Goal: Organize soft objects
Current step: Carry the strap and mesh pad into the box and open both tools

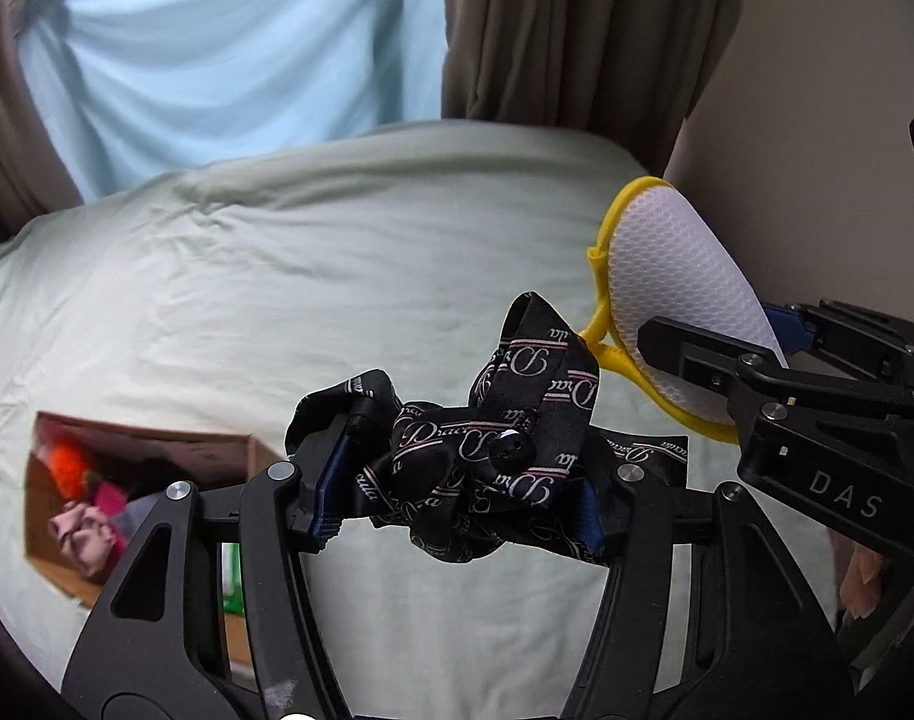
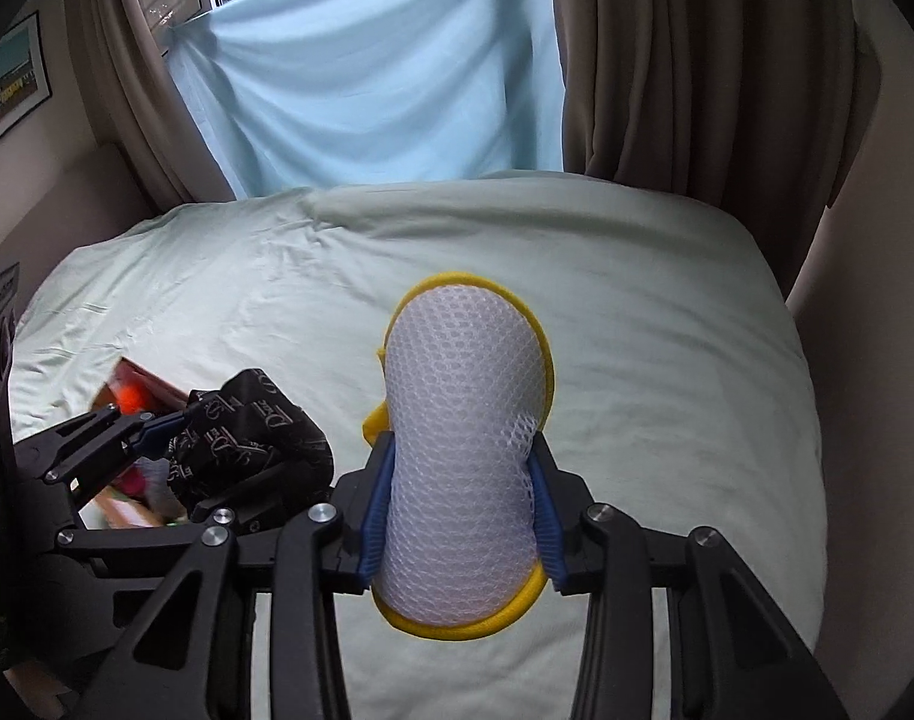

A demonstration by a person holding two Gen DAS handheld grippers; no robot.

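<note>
Left gripper (image 1: 463, 480) clamped on black printed pouch (image 1: 493, 450), right gripper (image 2: 463, 504) pinching white mesh sponge (image 2: 463, 456), both above pale bed (image 2: 637, 312). Cardboard box (image 1: 241, 450) half hidden behind fingers, contents blurred.

Bedroom: bed (image 2: 577, 300), window curtains (image 2: 697, 60)

Cardboard box (image 1: 151, 450) contents blurred, its near corner behind left fingers (image 1: 331, 480); right edge cuts a hand (image 1: 862, 582)
</note>
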